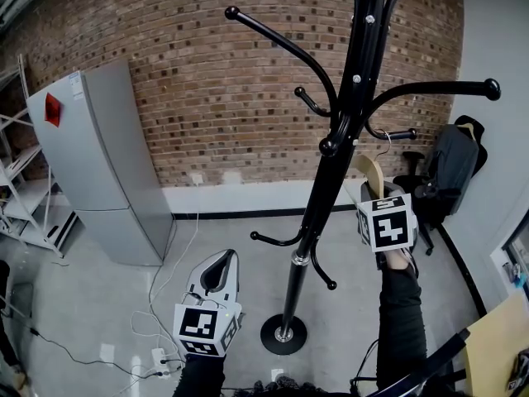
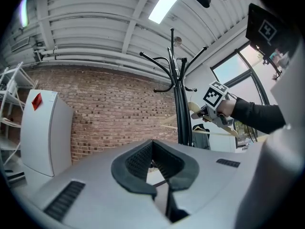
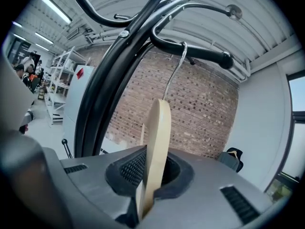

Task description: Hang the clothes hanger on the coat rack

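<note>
A black coat rack (image 1: 326, 172) stands in the middle of the room on a round base, with curved arms at several heights. My right gripper (image 1: 369, 195) is raised just right of its pole and is shut on a pale wooden clothes hanger (image 1: 372, 172). In the right gripper view the hanger (image 3: 157, 142) stands edge-on between the pads, and its wire hook (image 3: 177, 68) curls over a short rack arm (image 3: 200, 54). My left gripper (image 1: 225, 259) hangs low, left of the pole, shut with nothing in it (image 2: 153, 168).
A grey cabinet (image 1: 99, 164) stands against the brick wall at the left, with white shelving (image 1: 16, 197) beyond it. Cables and a power strip (image 1: 161, 358) lie on the floor. A chair with a dark jacket (image 1: 450, 164) is at the right, a wooden tabletop corner (image 1: 500, 346) nearer.
</note>
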Tool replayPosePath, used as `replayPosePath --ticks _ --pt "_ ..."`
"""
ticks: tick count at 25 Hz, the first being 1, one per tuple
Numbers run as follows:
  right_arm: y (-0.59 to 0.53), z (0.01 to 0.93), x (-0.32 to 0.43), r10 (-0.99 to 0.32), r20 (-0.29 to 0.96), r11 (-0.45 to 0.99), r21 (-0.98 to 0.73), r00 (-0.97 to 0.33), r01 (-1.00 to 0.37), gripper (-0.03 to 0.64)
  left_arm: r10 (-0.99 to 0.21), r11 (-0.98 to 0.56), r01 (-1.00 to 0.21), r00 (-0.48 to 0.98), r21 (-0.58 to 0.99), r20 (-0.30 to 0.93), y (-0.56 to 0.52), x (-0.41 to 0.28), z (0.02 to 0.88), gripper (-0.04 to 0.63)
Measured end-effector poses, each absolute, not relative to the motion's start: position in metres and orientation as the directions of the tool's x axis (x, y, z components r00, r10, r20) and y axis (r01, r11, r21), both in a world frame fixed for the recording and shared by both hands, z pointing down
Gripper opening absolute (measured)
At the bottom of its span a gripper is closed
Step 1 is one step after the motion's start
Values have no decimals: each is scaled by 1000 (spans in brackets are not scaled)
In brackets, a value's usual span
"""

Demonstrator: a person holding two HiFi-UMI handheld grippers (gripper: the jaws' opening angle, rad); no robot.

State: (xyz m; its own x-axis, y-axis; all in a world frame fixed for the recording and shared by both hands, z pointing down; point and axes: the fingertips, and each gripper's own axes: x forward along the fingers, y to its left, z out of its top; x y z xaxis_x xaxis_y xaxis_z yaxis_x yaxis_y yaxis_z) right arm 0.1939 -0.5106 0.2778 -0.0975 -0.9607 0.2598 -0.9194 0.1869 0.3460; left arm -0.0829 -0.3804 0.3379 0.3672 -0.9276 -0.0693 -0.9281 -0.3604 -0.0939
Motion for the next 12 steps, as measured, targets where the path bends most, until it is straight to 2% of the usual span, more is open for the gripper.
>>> replayPosePath --ticks 12 --pt "-512 276 190 -973 197 190 367 -124 -911 37 -925 -370 -924 376 -99 -51 -376 -82 341 9"
